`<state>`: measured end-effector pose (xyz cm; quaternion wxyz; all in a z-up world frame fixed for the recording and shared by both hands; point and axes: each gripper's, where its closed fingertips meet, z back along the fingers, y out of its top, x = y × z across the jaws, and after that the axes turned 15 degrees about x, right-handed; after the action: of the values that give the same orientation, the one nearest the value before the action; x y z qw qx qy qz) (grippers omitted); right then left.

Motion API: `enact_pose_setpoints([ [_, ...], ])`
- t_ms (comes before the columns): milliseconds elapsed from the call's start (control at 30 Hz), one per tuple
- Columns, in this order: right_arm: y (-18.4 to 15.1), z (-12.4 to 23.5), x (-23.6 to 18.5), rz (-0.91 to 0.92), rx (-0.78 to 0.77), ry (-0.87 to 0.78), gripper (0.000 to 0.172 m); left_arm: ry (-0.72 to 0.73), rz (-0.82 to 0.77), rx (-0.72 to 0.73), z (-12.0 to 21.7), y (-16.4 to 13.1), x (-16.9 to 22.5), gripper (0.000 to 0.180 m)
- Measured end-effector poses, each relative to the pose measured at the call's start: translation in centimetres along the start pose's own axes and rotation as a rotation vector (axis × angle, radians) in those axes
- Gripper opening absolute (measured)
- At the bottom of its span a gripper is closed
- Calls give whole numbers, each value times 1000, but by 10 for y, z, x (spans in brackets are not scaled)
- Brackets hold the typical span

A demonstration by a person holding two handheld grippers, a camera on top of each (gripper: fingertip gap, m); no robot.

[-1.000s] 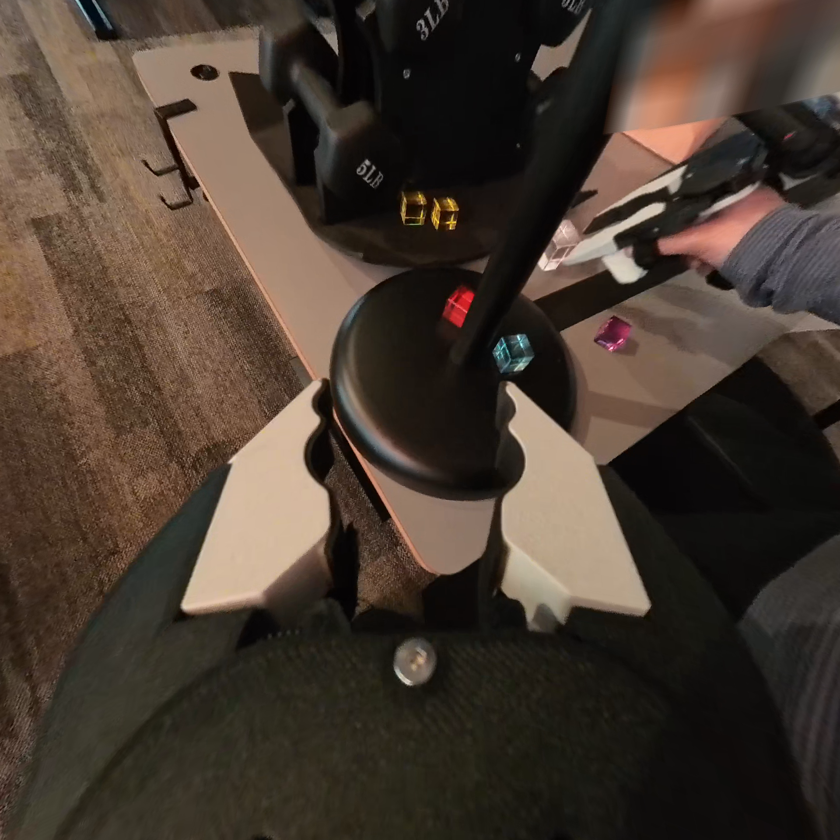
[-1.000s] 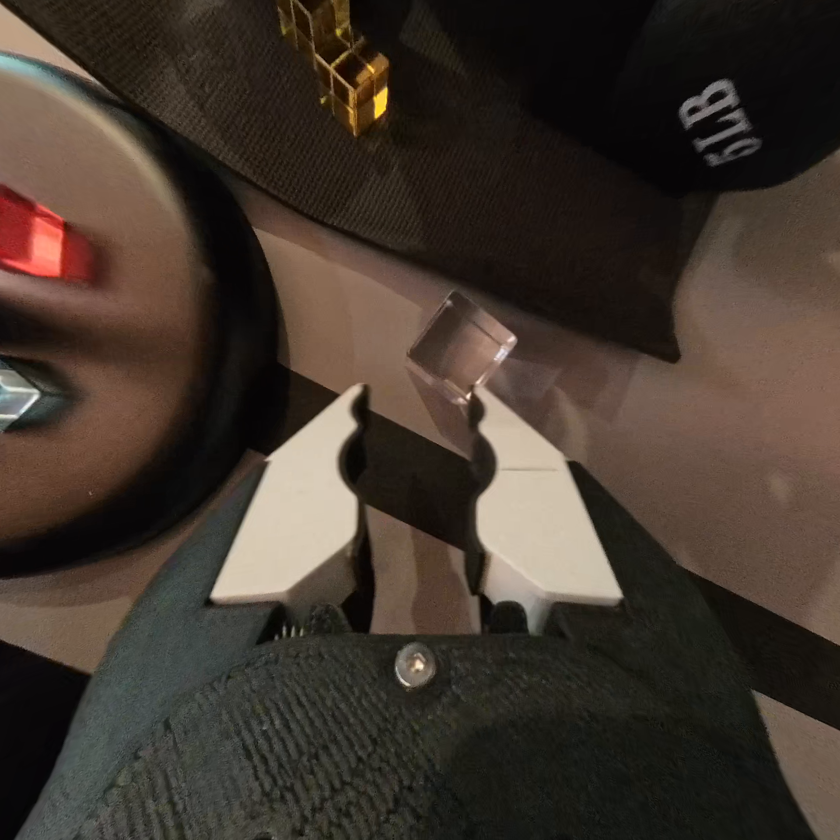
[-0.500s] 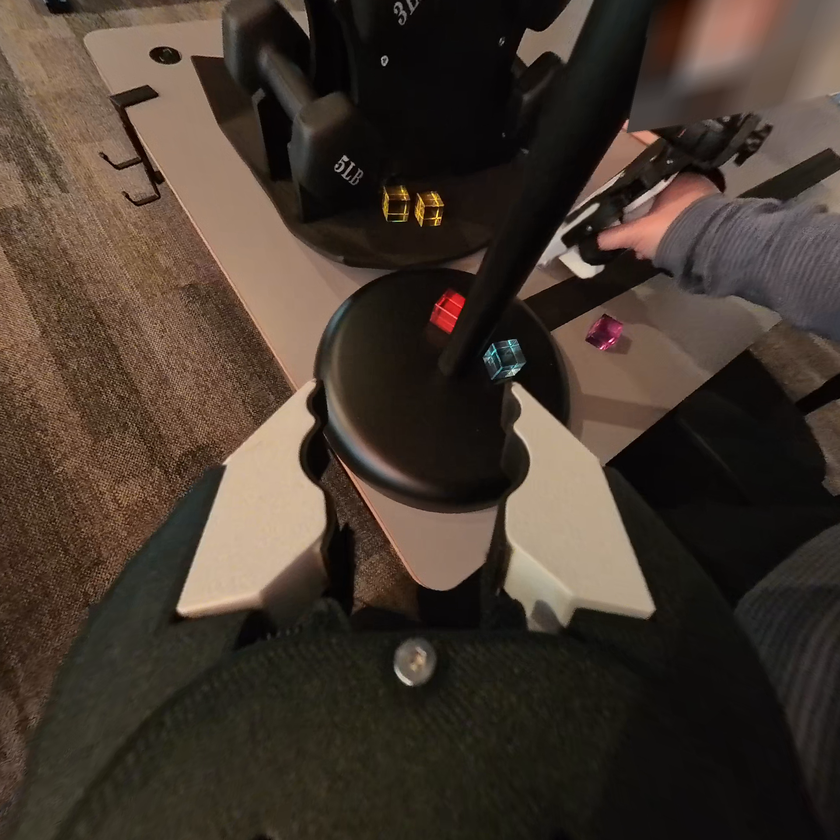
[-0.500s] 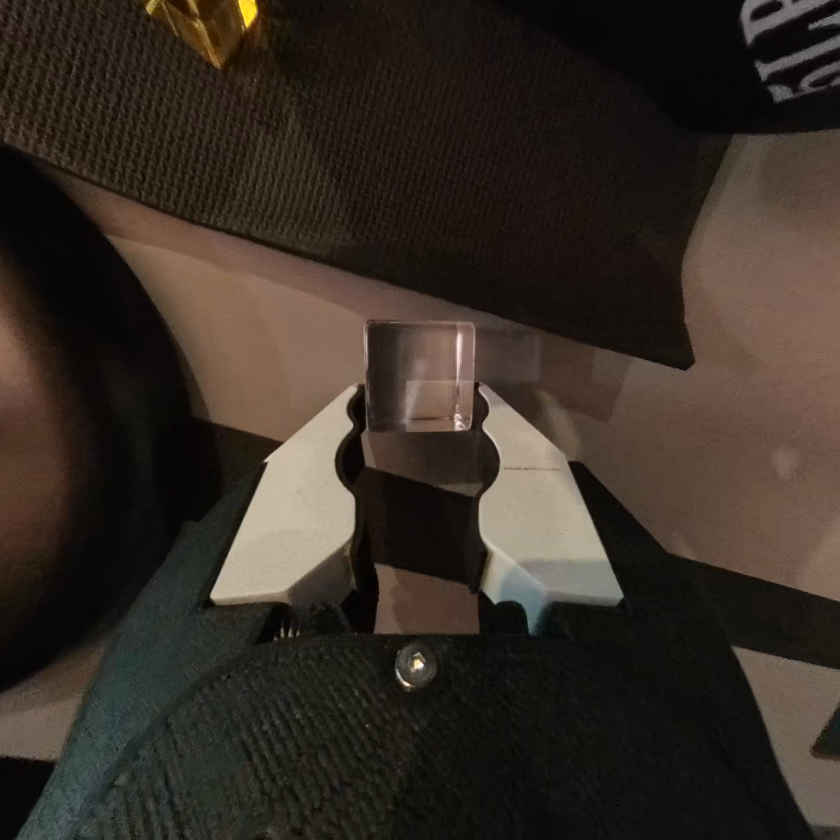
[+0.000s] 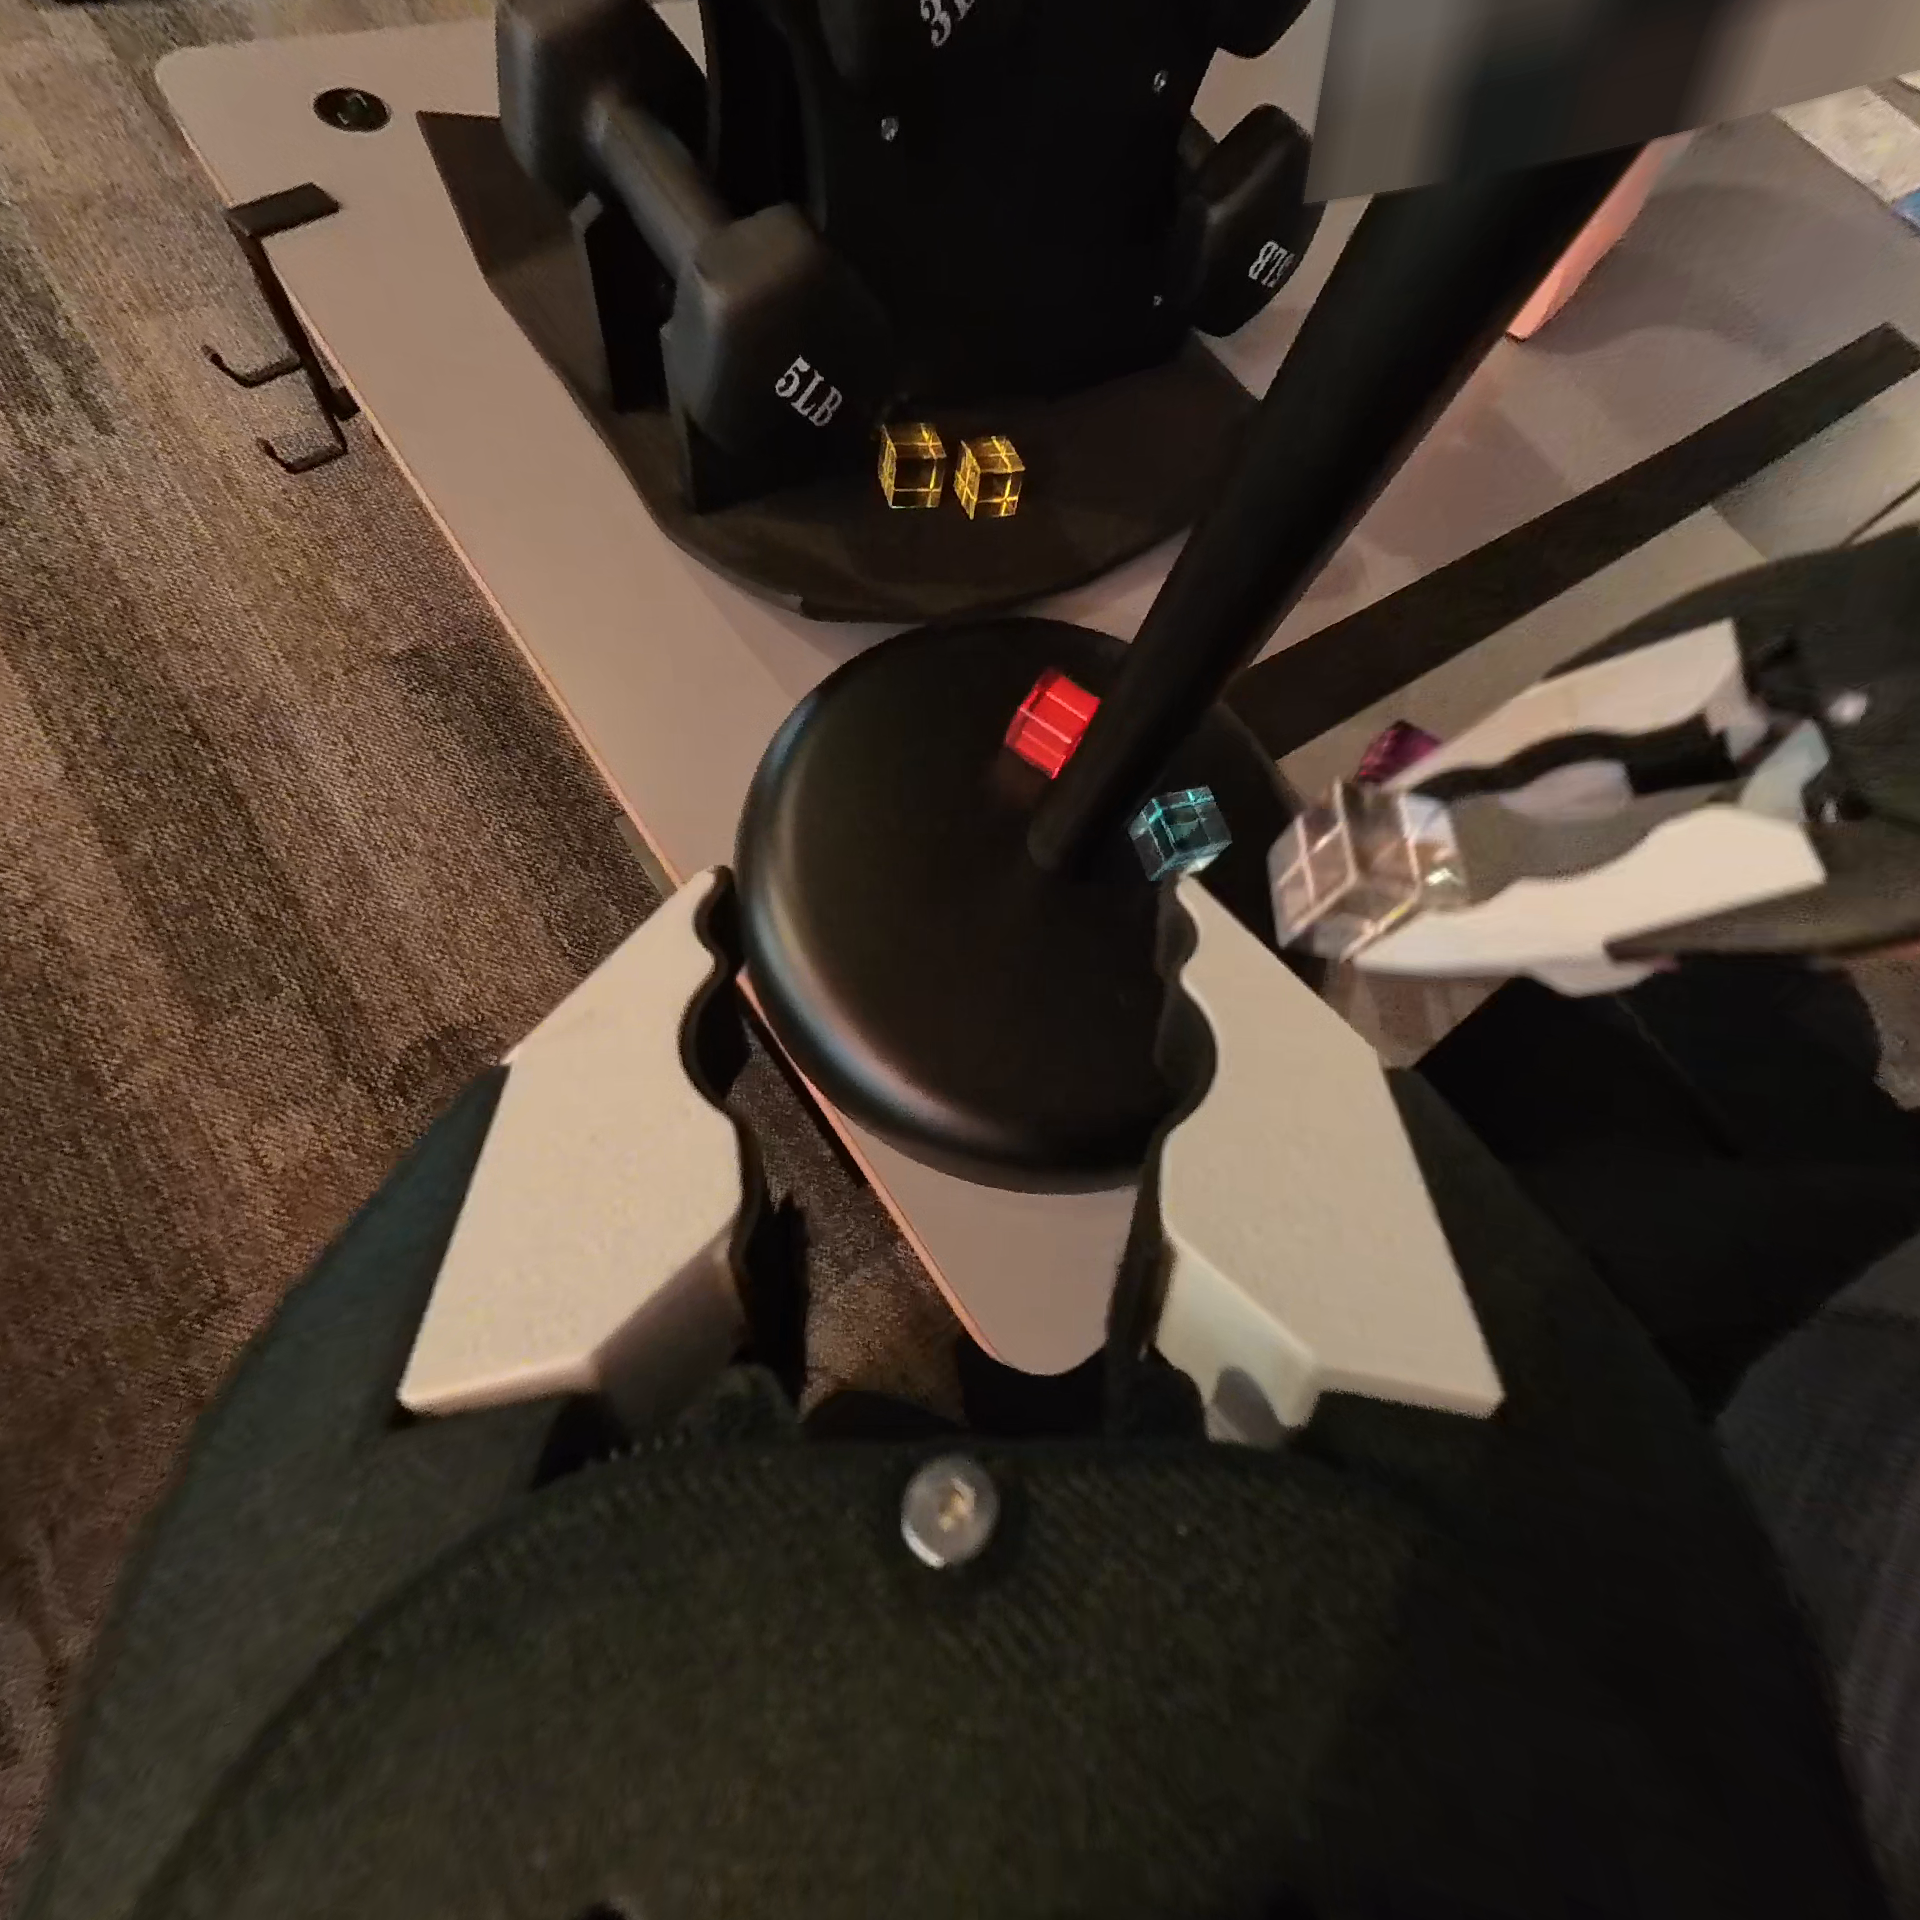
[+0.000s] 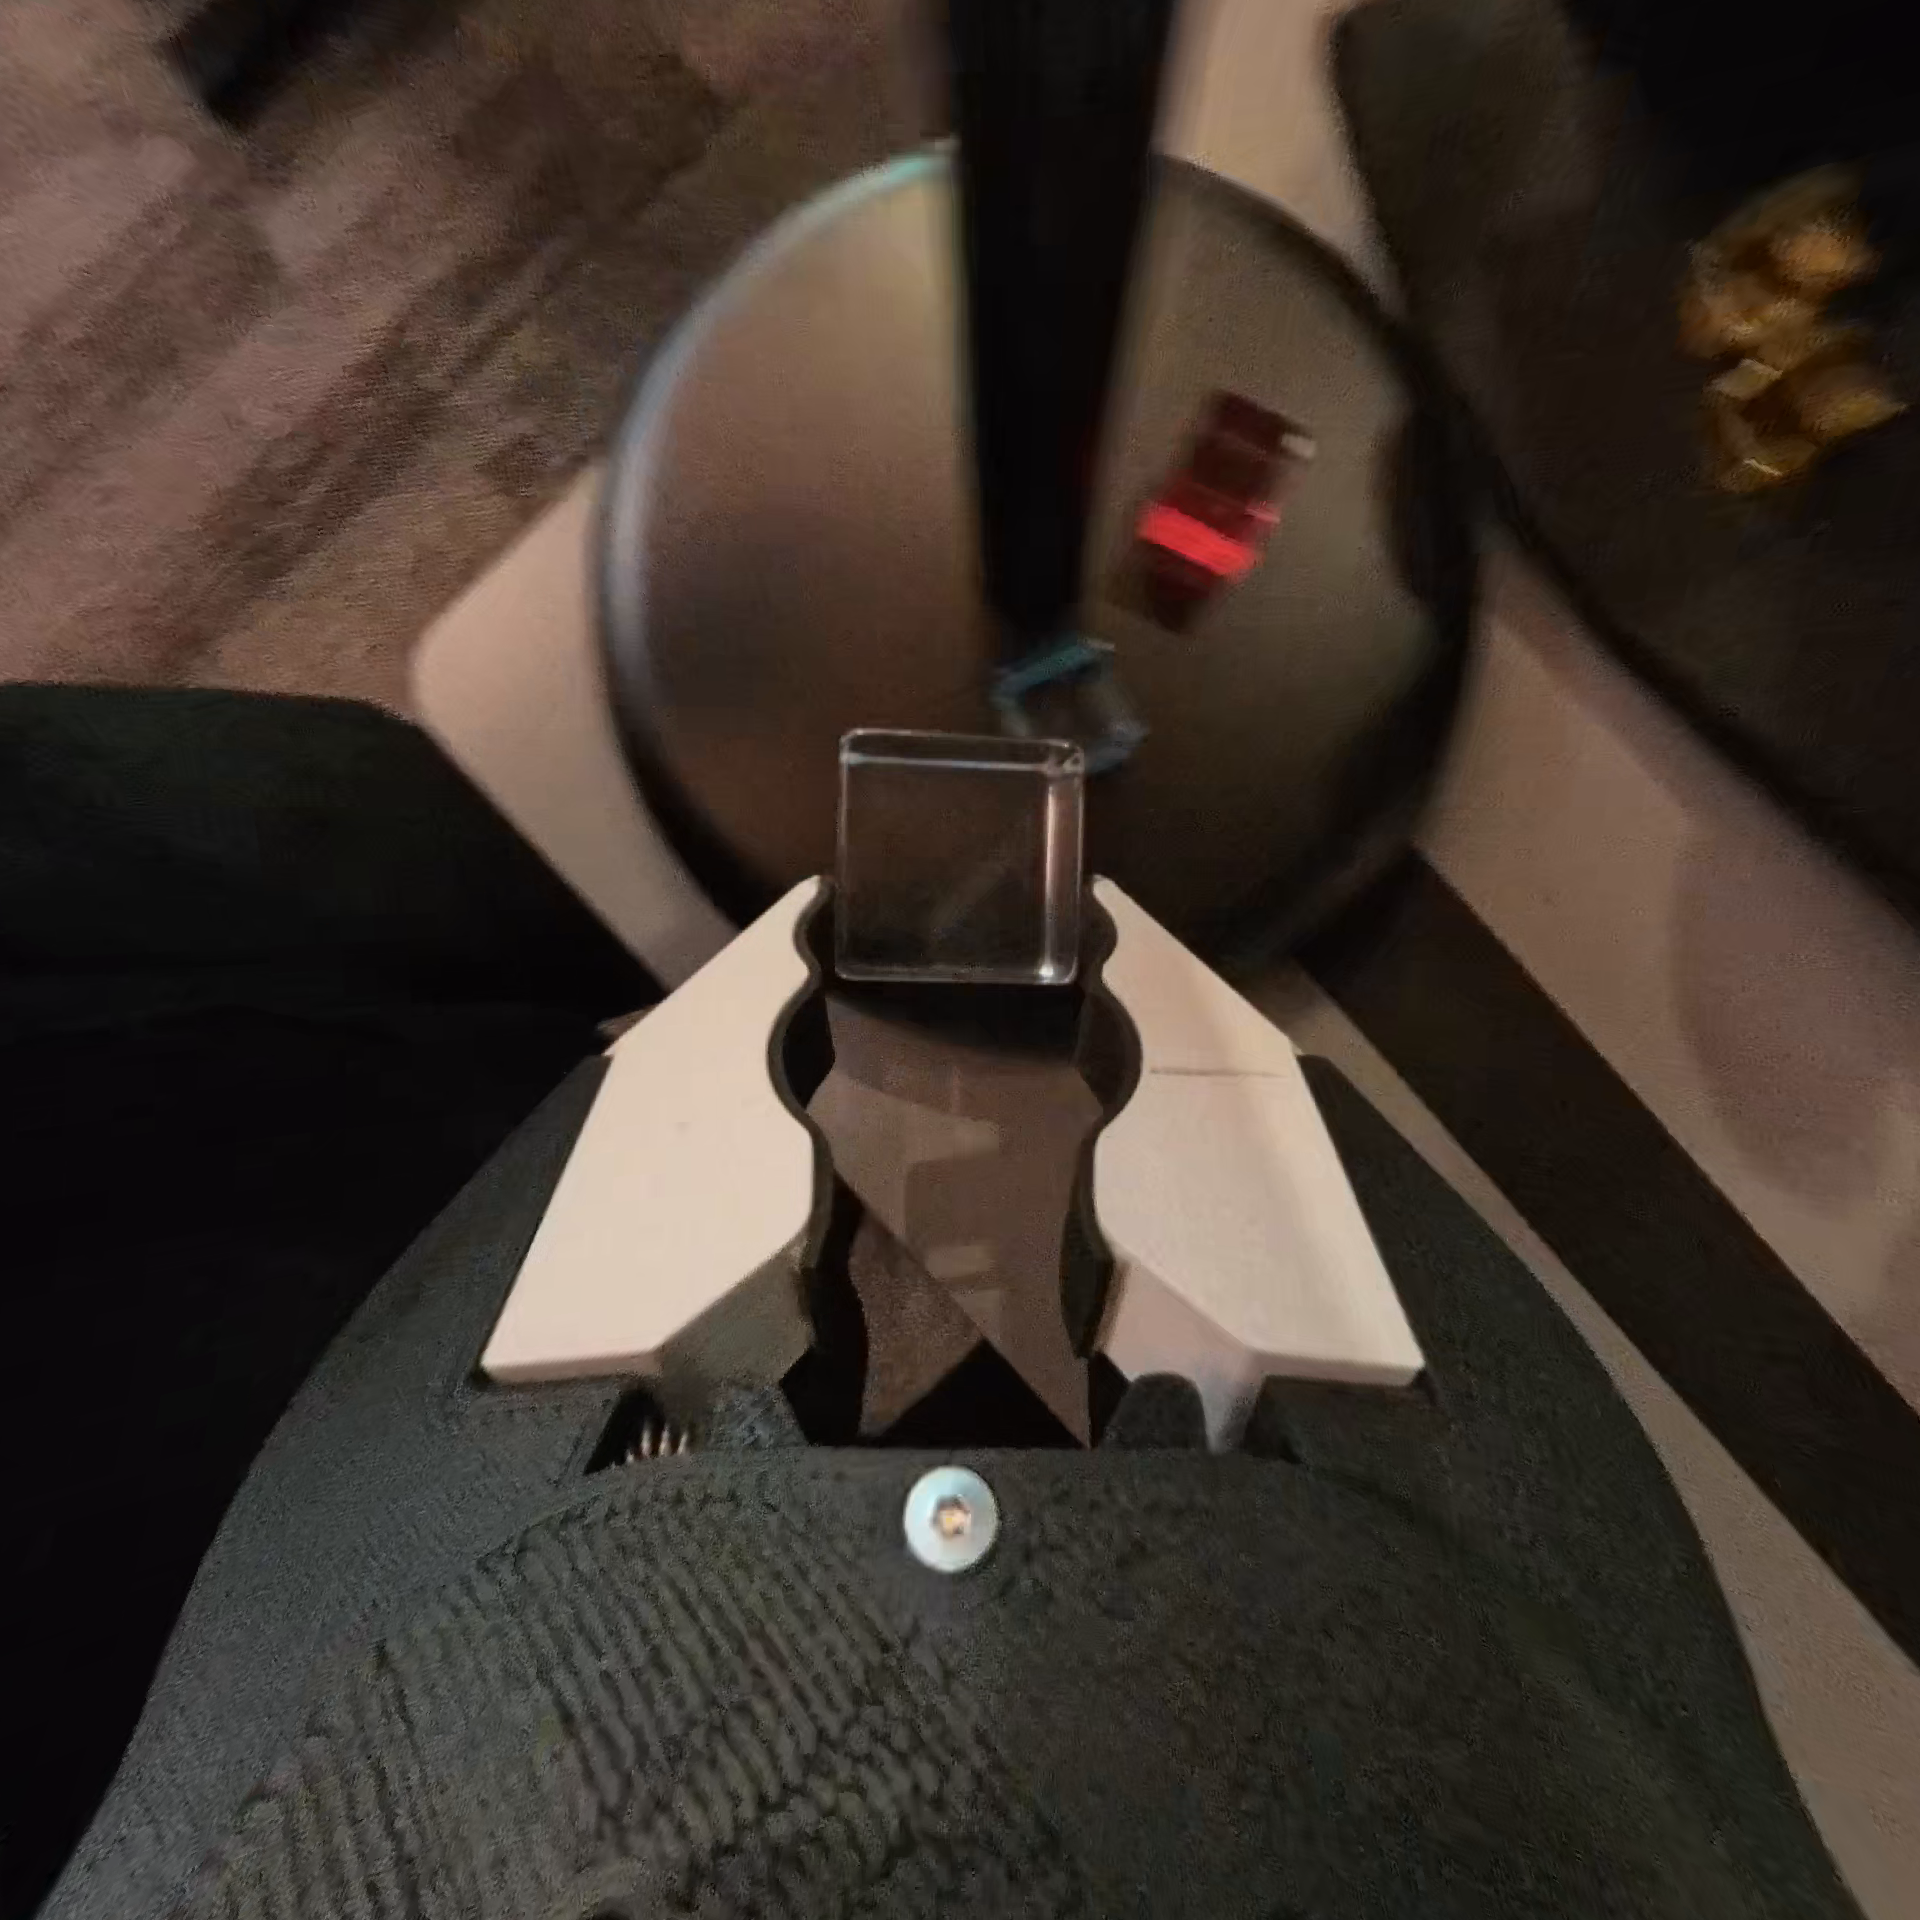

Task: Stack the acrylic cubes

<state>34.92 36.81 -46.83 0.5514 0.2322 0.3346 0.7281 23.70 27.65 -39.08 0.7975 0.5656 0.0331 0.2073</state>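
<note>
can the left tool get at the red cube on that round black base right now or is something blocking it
Probably yes. The left tool is open and holds nothing, and the red cube lies bare on the round black base ahead of it. Only the black pole beside the cube crowds that side.

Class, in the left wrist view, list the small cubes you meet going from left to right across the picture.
Two yellow cubes → red cube → blue cube → clear cube held in the right gripper. The purple cube behind that gripper's fingers overlaps it, so it is left out.
</note>
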Motion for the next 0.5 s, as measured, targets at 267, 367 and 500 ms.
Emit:
enact_pose_setpoints([
  [267, -15, -43, -19, 79, -74, 28, 44, 3, -3, -24, 2, -9, -4, 79],
  [367, -14, -45, 2, 69, -83, -51, 44, 8, 6, -34, 3, -15, -4, 79],
  [500, -8, -51, 17, 38, -67, -86, 45, 10, 25, -43, 4, -22, -2, 79],
])
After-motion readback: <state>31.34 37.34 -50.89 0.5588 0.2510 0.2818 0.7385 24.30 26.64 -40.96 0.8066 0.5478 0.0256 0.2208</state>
